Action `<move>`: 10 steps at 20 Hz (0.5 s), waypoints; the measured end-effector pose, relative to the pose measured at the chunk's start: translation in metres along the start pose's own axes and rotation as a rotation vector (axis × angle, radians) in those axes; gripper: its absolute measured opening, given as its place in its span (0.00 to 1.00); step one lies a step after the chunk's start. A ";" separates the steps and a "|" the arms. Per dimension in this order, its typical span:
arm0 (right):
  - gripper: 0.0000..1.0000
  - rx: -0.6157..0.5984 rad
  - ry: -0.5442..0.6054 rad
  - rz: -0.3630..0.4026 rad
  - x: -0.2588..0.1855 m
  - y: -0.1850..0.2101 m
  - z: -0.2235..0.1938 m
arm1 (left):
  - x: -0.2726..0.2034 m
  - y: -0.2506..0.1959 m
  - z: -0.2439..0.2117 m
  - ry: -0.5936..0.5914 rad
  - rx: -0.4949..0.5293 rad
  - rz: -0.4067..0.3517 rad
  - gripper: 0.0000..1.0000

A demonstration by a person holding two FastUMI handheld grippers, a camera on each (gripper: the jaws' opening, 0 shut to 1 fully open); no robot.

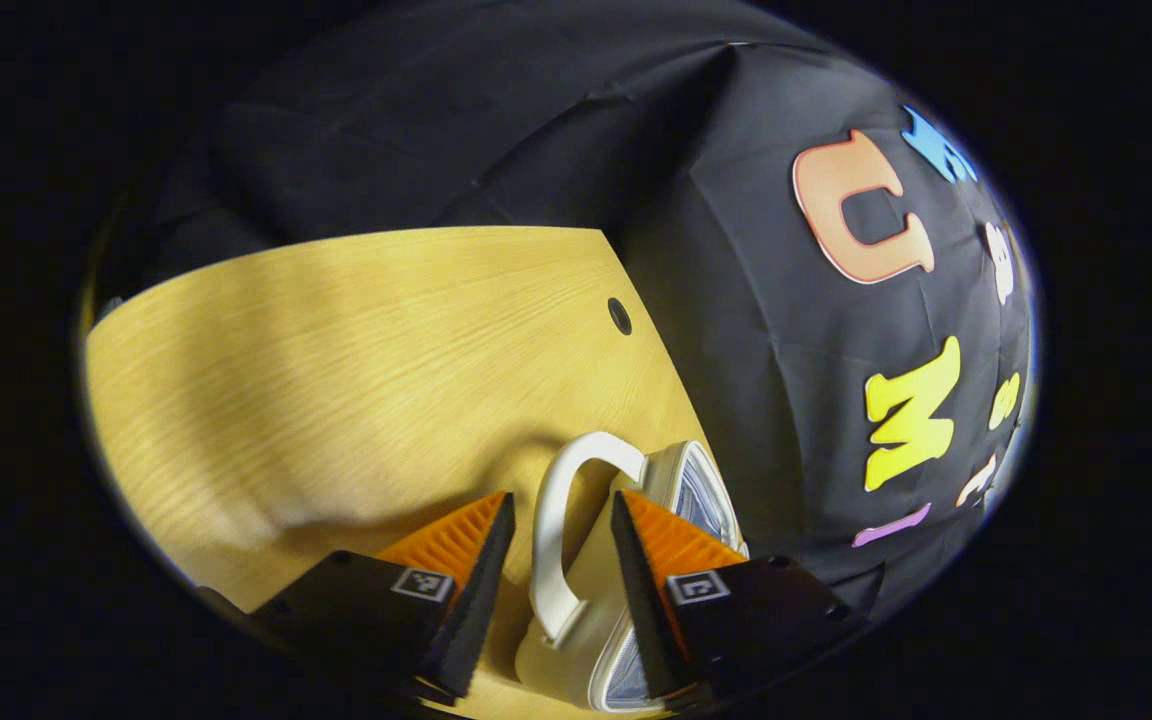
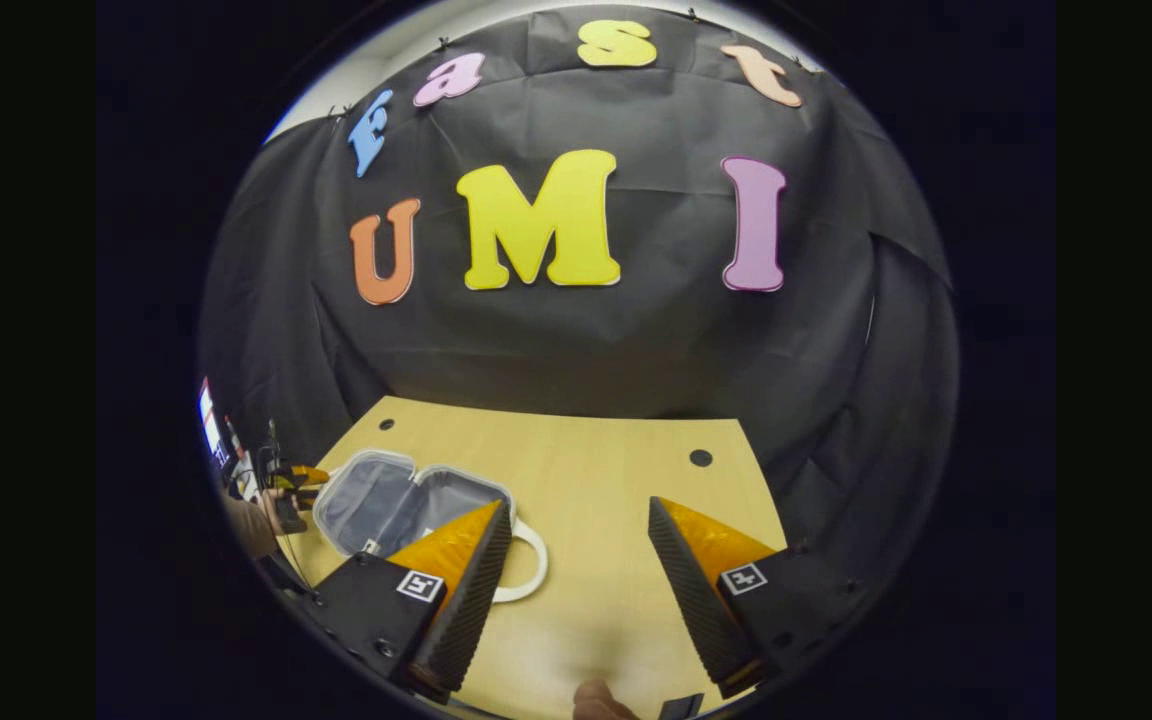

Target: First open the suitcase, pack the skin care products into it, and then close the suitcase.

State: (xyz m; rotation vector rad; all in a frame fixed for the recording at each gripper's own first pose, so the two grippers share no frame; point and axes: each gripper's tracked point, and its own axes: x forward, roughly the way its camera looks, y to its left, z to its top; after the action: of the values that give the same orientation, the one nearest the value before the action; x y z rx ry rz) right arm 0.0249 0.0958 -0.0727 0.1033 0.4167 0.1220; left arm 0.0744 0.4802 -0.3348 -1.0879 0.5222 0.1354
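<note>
The small cream suitcase (image 2: 406, 500) lies open on the wooden table (image 2: 626, 470), left of centre in the right gripper view, its grey lining facing up and a white handle (image 2: 528, 572) on its near side. My right gripper (image 2: 576, 580) hangs open above the table just right of the case, holding nothing. At the case's far left edge a hand holds my left gripper (image 2: 286, 482). In the left gripper view, a white handle (image 1: 561, 520) of the suitcase (image 1: 591, 610) sits between the fingers of my left gripper (image 1: 561, 565). They stand apart and do not press on it.
Black cloth walls close in behind and to the right of the table (image 1: 356, 340). Small dark holes (image 2: 701, 458) mark the tabletop near its far corners. A fingertip (image 2: 601, 706) shows at the bottom of the right gripper view.
</note>
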 end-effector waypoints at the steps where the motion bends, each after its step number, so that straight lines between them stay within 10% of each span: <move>1: 0.78 0.001 -0.005 0.000 -0.001 0.000 0.000 | 0.003 0.002 0.003 -0.010 -0.003 0.009 0.48; 2: 0.81 0.006 -0.005 0.002 -0.002 0.000 0.001 | 0.002 0.003 0.004 -0.016 0.011 0.021 0.20; 10: 0.82 0.037 -0.017 0.038 -0.005 0.005 0.001 | -0.023 -0.051 0.019 -0.078 0.219 0.036 0.06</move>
State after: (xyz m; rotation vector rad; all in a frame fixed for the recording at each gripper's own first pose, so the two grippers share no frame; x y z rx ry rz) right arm 0.0200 0.1002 -0.0690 0.1487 0.4006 0.1508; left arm 0.0790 0.4759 -0.2756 -0.8565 0.4745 0.1479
